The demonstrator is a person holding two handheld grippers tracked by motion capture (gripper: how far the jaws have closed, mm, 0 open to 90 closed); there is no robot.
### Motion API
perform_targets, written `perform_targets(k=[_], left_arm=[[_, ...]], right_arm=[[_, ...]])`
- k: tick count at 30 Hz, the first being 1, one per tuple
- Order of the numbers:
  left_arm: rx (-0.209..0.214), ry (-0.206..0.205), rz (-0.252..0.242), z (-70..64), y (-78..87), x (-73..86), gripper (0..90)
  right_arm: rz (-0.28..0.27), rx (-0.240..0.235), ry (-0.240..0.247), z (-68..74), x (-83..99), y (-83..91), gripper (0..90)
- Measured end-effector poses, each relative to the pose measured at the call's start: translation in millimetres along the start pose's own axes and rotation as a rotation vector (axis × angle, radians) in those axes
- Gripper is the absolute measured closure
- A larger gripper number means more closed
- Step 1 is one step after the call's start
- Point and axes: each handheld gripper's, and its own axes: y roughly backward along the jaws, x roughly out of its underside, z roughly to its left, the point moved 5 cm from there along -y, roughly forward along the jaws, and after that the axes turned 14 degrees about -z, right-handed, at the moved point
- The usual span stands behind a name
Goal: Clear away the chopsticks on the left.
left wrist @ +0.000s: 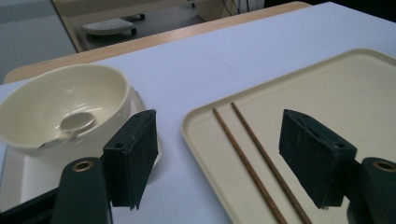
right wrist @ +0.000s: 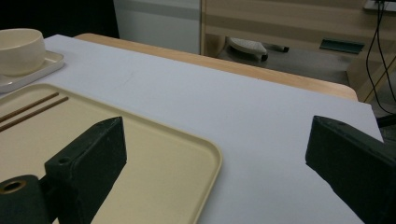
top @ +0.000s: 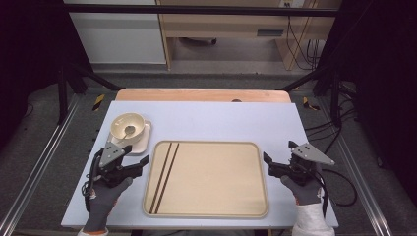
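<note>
Your left gripper (top: 139, 162) hovers just off the left edge of the tray (top: 206, 145), jaws spread apart with nothing between them. In the left gripper view, that gripper (left wrist: 224, 158) straddles the tray's (left wrist: 355, 93) near-left corner, where the two chopsticks (left wrist: 252, 158) lie side by side along the tray's left side. In the high view the chopsticks (top: 164, 176) run from the tray's far edge to its near one. Past the tray's far-left corner, the cream bowl (top: 128, 126) sits on a small square plate (top: 142, 143), a spoon (top: 129, 131) resting inside it. Your right gripper (top: 269, 164) hangs just off the tray's right edge, jaws likewise released and empty, pointing towards the tray.
</note>
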Motion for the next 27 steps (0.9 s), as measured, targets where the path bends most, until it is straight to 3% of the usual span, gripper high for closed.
perform_targets(k=[4, 7, 17, 20, 27], left_arm=[[-0.048, -0.031, 0.033, 13.8, 3.9, 11.4, 27.2], [-0.071, -0.015, 0.041, 24.9, 5.4, 16.7, 26.8], [-0.102, -0.016, 0.028, 51.0, 9.1, 14.3, 25.2], [-0.109, -0.007, 0.024, 57.0, 7.1, 13.9, 24.7], [-0.114, -0.028, 0.016, 66.7, -3.0, 11.2, 24.3]], right_arm=[[-0.004, 0.004, 0.001, -1.8, -0.6, 1.2, 5.6], [-0.010, 0.004, 0.004, -2.4, -1.6, 1.7, 5.6], [0.011, 0.008, 0.003, -1.6, 2.6, -2.2, 5.6], [0.014, 0.002, 0.005, 0.2, 3.3, -3.4, 5.7], [0.024, 0.002, 0.009, 1.6, 6.2, -6.1, 5.7]])
